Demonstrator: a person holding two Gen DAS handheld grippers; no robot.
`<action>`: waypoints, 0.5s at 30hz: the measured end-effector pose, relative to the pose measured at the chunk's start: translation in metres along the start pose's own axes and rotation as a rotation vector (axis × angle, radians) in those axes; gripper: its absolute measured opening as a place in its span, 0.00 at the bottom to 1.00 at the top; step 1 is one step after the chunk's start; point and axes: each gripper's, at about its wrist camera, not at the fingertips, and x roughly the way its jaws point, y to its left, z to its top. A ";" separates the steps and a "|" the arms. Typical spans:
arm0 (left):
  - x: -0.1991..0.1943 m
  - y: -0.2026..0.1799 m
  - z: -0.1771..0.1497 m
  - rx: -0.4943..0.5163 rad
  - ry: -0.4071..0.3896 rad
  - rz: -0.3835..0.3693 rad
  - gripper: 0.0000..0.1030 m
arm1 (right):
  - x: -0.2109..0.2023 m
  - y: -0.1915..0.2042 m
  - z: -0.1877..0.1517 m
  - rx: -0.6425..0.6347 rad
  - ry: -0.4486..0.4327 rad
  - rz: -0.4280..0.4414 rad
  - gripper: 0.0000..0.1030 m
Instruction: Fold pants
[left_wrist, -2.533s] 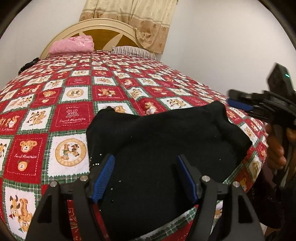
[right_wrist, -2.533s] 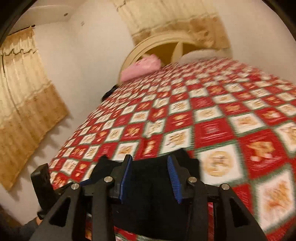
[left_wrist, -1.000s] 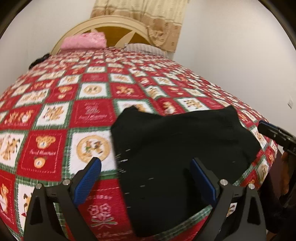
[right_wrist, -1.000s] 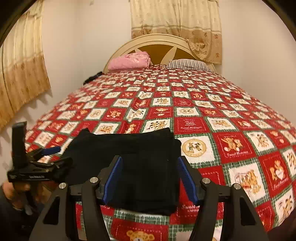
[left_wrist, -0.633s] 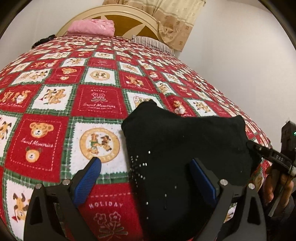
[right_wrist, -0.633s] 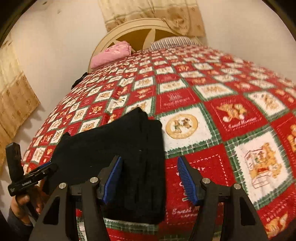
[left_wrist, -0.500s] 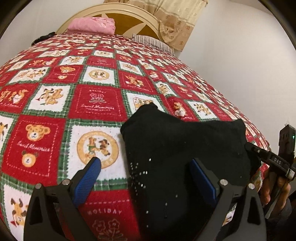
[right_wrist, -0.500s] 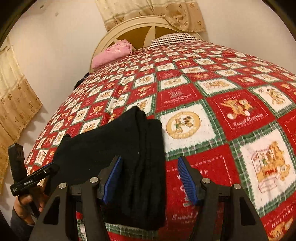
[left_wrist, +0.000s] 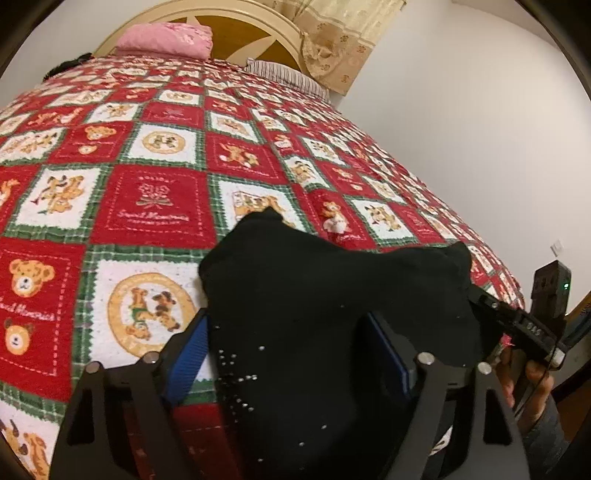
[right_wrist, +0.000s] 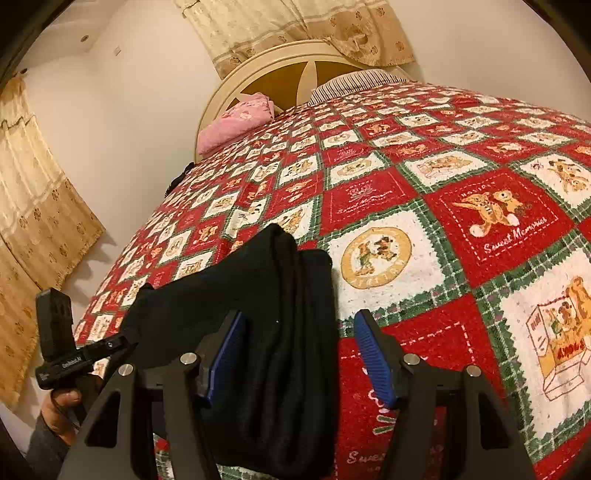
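Note:
The black pants (left_wrist: 325, 295) lie folded into a thick pile near the foot edge of the bed (left_wrist: 155, 206); in the right wrist view the pants (right_wrist: 266, 295) show stacked layers along their right side. My left gripper (left_wrist: 295, 350) is open, its blue pads astride the near left part of the pile. My right gripper (right_wrist: 299, 354) is open, astride the pile's near right edge. Each gripper appears in the other's view, at the pile's far corner: the right one (left_wrist: 517, 325) and the left one (right_wrist: 85, 354).
A red, white and green bear-pattern quilt covers the bed. A pink folded cloth (left_wrist: 166, 37) and a striped pillow (left_wrist: 284, 74) lie by the cream headboard (right_wrist: 280, 62). Curtains (right_wrist: 37, 221) hang on the walls. The bed's edge is just below the pile.
Both grippers have moved closer and lower over the pile. The left gripper's jaws have narrowed from wide open. The pile has stayed in place.

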 end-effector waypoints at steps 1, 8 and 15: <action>0.000 0.001 0.000 -0.008 0.001 -0.006 0.80 | 0.002 0.001 -0.001 -0.006 -0.003 -0.003 0.61; -0.004 0.013 0.000 -0.065 0.004 -0.081 0.74 | 0.002 -0.002 0.000 0.002 0.002 0.058 0.48; -0.005 0.011 -0.001 -0.054 0.015 -0.094 0.32 | -0.003 0.004 0.001 0.017 0.008 0.114 0.28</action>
